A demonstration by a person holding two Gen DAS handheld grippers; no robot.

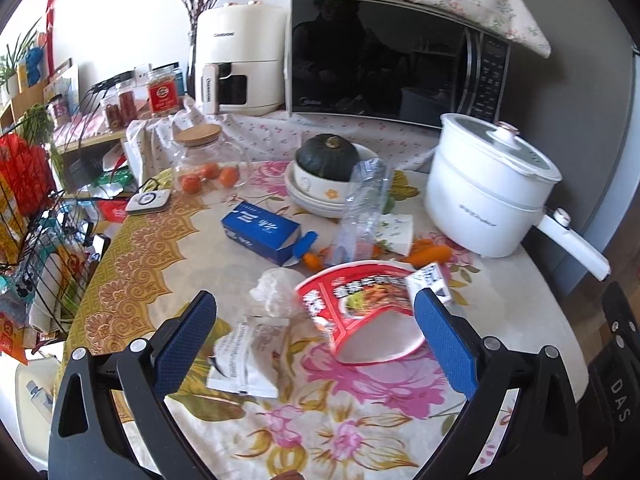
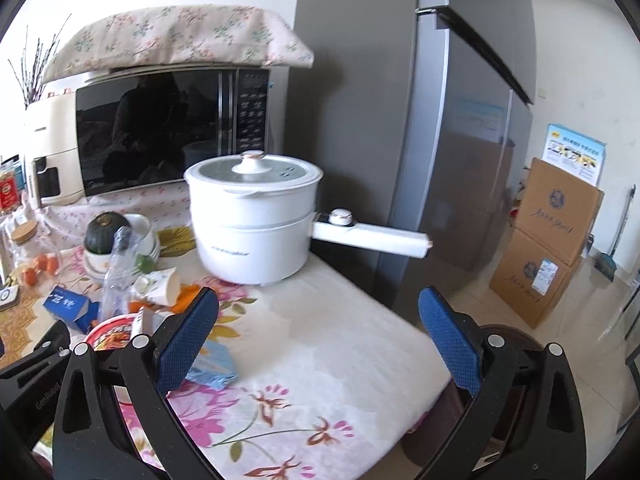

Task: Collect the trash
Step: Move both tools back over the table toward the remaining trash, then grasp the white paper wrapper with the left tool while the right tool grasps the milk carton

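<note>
red noodle bowl (image 1: 360, 312), blue carton (image 1: 262, 232), floral tablecloth (image 1: 320, 420)

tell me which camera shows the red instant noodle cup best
The left wrist view: the red noodle cup lies tipped on its side between the open jaws, print and white inside visible. The right wrist view catches only part of its rim, behind that gripper's left finger.

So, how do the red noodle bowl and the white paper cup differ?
The red noodle bowl is wide and printed red; the white paper cup is narrower and mostly white. The bowl lies between the left gripper fingers; the cup lies farther back. Both are tipped over.
</note>
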